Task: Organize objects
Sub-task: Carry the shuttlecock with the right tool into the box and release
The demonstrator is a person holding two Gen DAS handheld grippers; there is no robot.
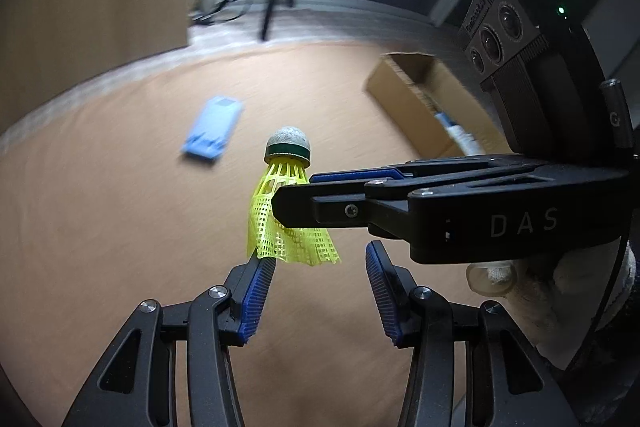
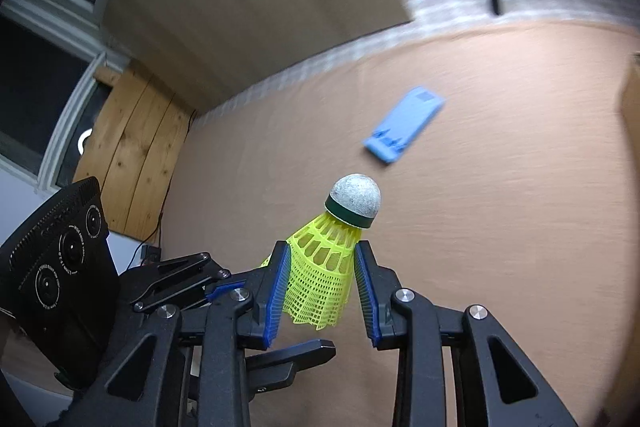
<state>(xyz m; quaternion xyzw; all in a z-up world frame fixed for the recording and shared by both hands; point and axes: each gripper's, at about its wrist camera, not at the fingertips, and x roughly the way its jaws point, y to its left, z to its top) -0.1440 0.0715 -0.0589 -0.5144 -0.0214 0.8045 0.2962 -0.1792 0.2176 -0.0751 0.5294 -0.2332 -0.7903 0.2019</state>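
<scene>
Right gripper [image 2: 320,279] clamps the shuttlecock [image 2: 326,259] skirt, cork at 12 o'clock; left gripper [image 1: 320,287] stands apart below. Grip lightly; carry toward the box [image 1: 420,99] at 2 o'clock.

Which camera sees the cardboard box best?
The left wrist view: the open box sits far right on the table, something white and blue sticking out. The right wrist view catches only a blurred sliver at its right edge.
</scene>
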